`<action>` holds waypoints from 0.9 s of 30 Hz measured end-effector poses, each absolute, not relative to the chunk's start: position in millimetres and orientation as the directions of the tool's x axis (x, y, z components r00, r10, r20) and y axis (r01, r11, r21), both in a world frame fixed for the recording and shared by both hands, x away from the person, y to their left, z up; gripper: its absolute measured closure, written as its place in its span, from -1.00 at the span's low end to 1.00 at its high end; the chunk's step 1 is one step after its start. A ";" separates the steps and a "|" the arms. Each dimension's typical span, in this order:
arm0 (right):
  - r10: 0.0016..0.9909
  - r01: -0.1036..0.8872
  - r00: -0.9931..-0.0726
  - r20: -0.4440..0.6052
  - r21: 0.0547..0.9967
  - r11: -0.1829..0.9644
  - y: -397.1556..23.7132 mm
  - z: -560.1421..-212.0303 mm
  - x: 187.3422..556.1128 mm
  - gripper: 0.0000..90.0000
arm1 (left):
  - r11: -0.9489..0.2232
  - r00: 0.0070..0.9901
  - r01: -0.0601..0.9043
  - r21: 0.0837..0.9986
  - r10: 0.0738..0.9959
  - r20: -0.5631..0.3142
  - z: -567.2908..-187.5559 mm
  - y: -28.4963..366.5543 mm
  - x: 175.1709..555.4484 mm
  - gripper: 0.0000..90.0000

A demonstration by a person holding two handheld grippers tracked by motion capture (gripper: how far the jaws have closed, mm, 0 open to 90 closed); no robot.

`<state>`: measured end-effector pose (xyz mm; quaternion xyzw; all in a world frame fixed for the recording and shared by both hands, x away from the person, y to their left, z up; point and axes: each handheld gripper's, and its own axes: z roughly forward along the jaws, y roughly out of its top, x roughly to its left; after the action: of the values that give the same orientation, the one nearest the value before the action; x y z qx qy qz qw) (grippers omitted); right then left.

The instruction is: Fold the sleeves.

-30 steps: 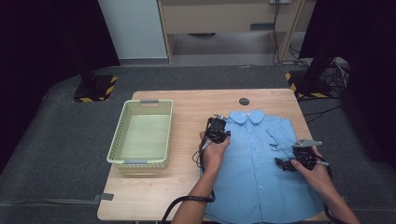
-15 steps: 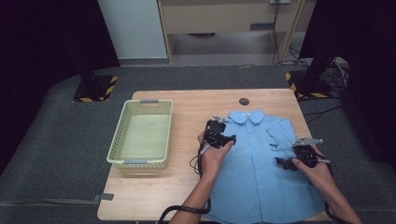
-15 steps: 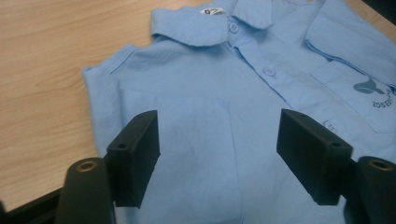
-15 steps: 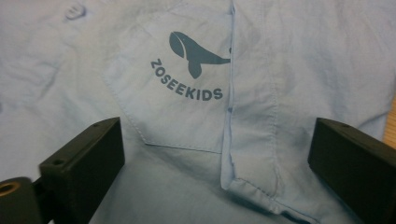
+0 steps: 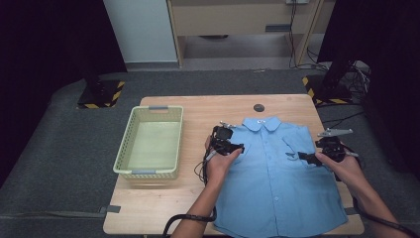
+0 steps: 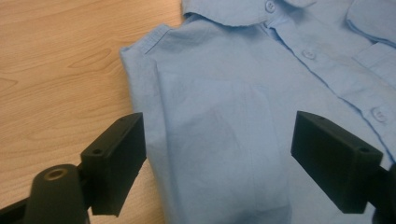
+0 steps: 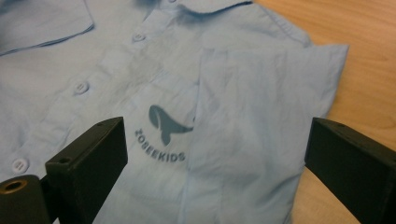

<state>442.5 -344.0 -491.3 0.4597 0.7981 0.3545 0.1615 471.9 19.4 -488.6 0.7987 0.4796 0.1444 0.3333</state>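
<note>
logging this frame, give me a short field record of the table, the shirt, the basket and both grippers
table: light wood
shirt: blue, buttoned, lying flat, collar away from the person, both sleeves folded in
basket: pale green, left of the shirt, nothing in it
left gripper: jaws just opened wide, over the folded sleeve, holding nothing
right gripper: open, above the whale print, holding nothing

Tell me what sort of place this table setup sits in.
Probably a lab or recording studio rather than a home: the light wooden table stands on grey carpet between black curtains, with yellow-and-black striped stand bases and loose cables on the floor.
</note>
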 end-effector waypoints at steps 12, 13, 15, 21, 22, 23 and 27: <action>0.882 0.642 -0.470 0.004 0.688 0.339 -336.7 -485.3 483.2 -0.64 | -0.328 0.496 0.686 0.649 0.864 -0.086 -492.5 13.7 486.6 -0.83; 0.885 0.649 -0.465 0.009 0.684 0.334 -336.7 -485.7 486.6 -0.64 | -0.333 0.503 0.683 0.650 0.860 -0.088 -491.9 14.3 488.0 -0.83; 0.890 0.659 -0.456 0.015 0.678 0.326 -336.6 -486.4 492.8 -0.65 | -0.346 0.507 0.677 0.649 0.859 -0.072 -490.0 16.0 490.0 -0.81; 0.900 0.681 -0.436 0.018 0.660 0.317 -338.5 -490.3 510.2 -0.65 | -0.332 0.492 0.692 0.642 0.866 -0.083 -490.2 21.0 497.8 -0.80; 0.903 0.685 -0.428 0.023 0.660 0.308 -339.2 -491.4 512.8 -0.65 | -0.326 0.486 0.697 0.639 0.870 -0.086 -491.7 21.9 499.2 -0.79; 0.906 0.688 -0.421 0.029 0.661 0.299 -339.9 -492.1 515.0 -0.65 | -0.326 0.482 0.701 0.634 0.872 -0.084 -493.4 22.7 500.6 -0.79; 0.912 0.689 -0.410 0.027 0.664 0.290 -341.5 -493.3 520.7 -0.65 | -0.324 0.465 0.723 0.610 0.881 -0.083 -498.6 28.1 508.0 -0.78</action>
<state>520.7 -341.5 -493.3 0.5119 0.7820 0.3052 0.1823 508.0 28.1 -498.6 0.8027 0.4996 0.1334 0.2970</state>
